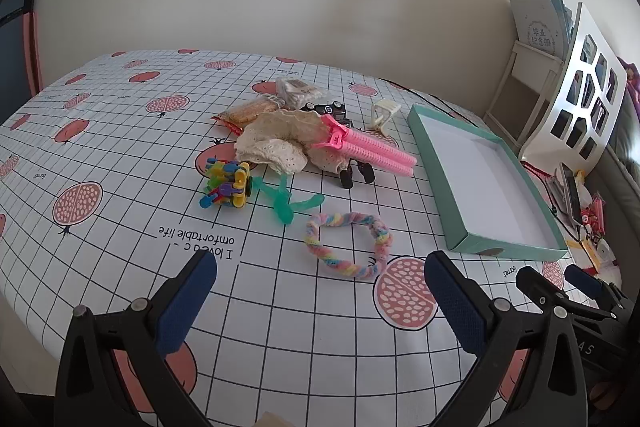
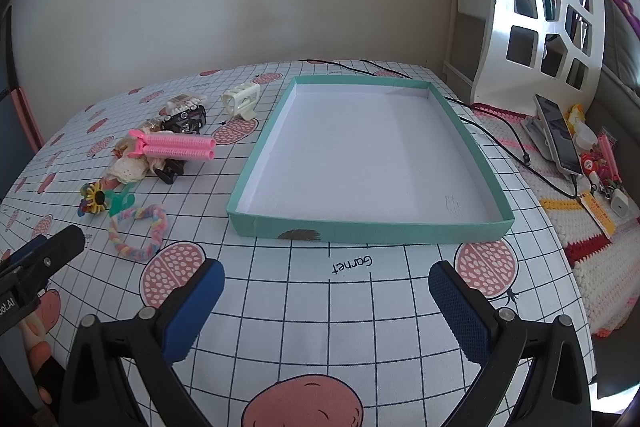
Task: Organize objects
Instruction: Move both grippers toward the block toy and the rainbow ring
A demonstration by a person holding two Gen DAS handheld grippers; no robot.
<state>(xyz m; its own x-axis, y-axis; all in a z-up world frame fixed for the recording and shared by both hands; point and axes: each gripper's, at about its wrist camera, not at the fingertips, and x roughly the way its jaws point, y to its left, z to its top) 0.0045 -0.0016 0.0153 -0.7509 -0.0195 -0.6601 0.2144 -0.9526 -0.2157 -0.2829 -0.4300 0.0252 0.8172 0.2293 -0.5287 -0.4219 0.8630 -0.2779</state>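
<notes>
While you hold both grippers over the white grid-patterned tablecloth with pink pomegranate prints [image 2: 280, 307], a plain cream wall backs the table. Your landmark is the shallow teal cardboard box lid with a white inside [image 2: 360, 229] — it holds nothing. Left of it lies the clutter: a pink double hair-roller clip [image 1: 362, 149] resting on a cream lace cloth [image 1: 276, 143], a black toy car [image 1: 326, 108] behind them, an ivory plastic claw clip [image 2: 242, 101] just beside the lid's far left corner, a bundle of bright plastic clips [image 1: 226, 185], a green translucent clip [image 1: 280, 203] and a pastel twisted chenille ring [image 1: 346, 245] nearest you. Right of the lid, off the cloth, stand a white cut-out shelf [image 2: 544, 23] and a phone on a stand [image 2: 558, 135]; a black cable [image 2: 516, 143] runs past the lid's right wall. Your left gripper [image 1: 320, 303] and right gripper [image 2: 326, 305] both stand wide apart, holding nothing — bare cloth lies between them and the lid's near edge.
</notes>
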